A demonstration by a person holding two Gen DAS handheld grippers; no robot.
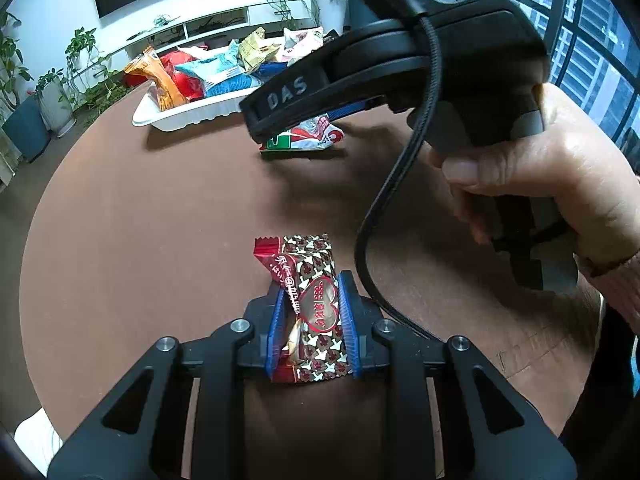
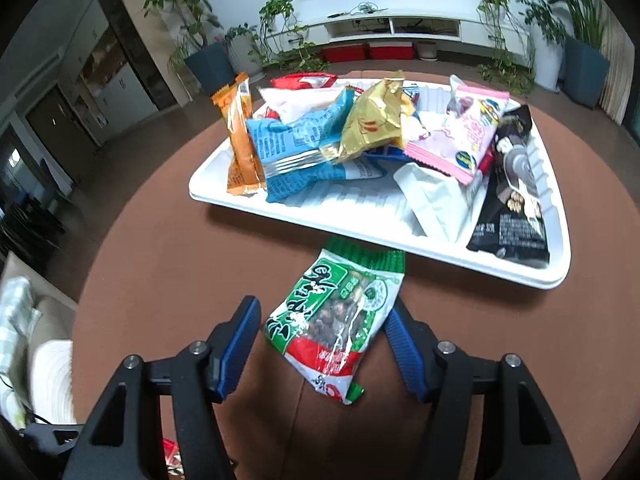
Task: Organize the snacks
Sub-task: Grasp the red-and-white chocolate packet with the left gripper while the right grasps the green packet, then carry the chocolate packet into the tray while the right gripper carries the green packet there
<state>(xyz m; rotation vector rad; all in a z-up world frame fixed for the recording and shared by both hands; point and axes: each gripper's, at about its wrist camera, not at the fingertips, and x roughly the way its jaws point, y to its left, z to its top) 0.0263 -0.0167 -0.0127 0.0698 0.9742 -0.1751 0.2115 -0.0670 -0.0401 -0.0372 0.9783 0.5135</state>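
Observation:
My left gripper (image 1: 312,300) is shut on a red and brown heart-patterned candy packet (image 1: 310,308) low over the round brown table (image 1: 140,220). My right gripper (image 2: 322,324) is open, its blue pads on either side of a green, white and red snack packet (image 2: 336,328) that lies on the table; the packet also shows in the left wrist view (image 1: 308,138) under the right gripper body. A white tray (image 2: 360,216) just beyond holds several snack packets; it also shows in the left wrist view (image 1: 180,114).
In the tray lie an orange packet (image 2: 240,140), a blue packet (image 2: 296,148), a gold packet (image 2: 372,124), a pink packet (image 2: 468,128) and a black packet (image 2: 516,196). A hand (image 1: 552,184) holds the right gripper. Potted plants and a TV cabinet stand behind.

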